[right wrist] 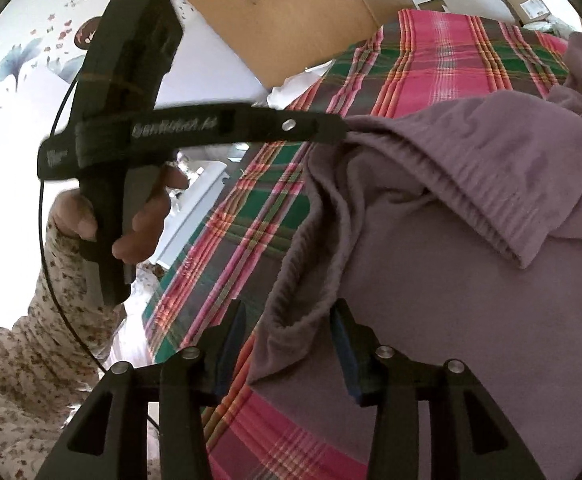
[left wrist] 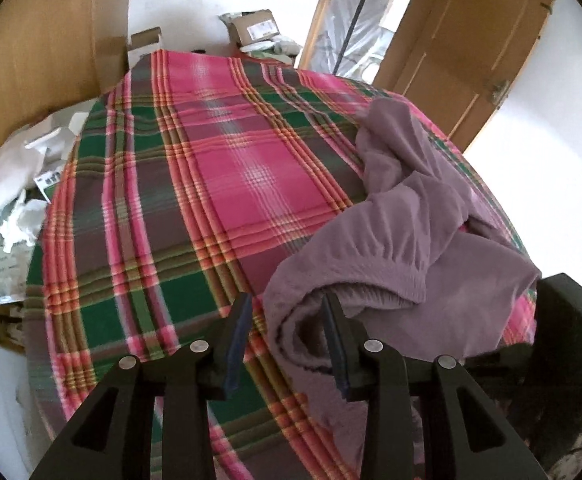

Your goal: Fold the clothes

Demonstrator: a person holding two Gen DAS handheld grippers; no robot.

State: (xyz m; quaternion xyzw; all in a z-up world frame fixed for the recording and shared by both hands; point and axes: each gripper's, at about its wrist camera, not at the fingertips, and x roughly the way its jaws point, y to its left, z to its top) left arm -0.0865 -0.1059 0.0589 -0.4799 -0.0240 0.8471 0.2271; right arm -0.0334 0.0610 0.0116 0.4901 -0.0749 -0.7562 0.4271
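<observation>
Fingers of the left gripper (left wrist: 287,312) stand spread, and between them pokes the rolled, bunched edge of the purple fleece trousers (left wrist: 403,248); the right-hand finger lies against the fabric, the other hangs over bare blanket, so as far as I can see nothing is pinched. From the other camera the left gripper (right wrist: 343,130) reaches in sideways with its tip at the gathered waistband (right wrist: 471,184), though whether it grips there I cannot tell from that angle. The right gripper (right wrist: 289,320) is also spread wide, its fingers straddling the near hem of the garment without closing on it.

Outward from both tools, the trousers lie in a crumpled heap on the plaid blanket (left wrist: 195,184), over toward the right side of the bed. Their long axis runs away from the fingers, a leg trailing toward the far end near the wooden door (left wrist: 471,40). The elastic waistband is the end nearest both grippers, just ahead and slightly right of the left one, directly in front of the right one.

Judging from that, both hands are about equally close to the waistband, and the cloth is not yet lying flat or folded; a hand (right wrist: 143,216) in a floral sleeve (right wrist: 31,340) holds the left tool
</observation>
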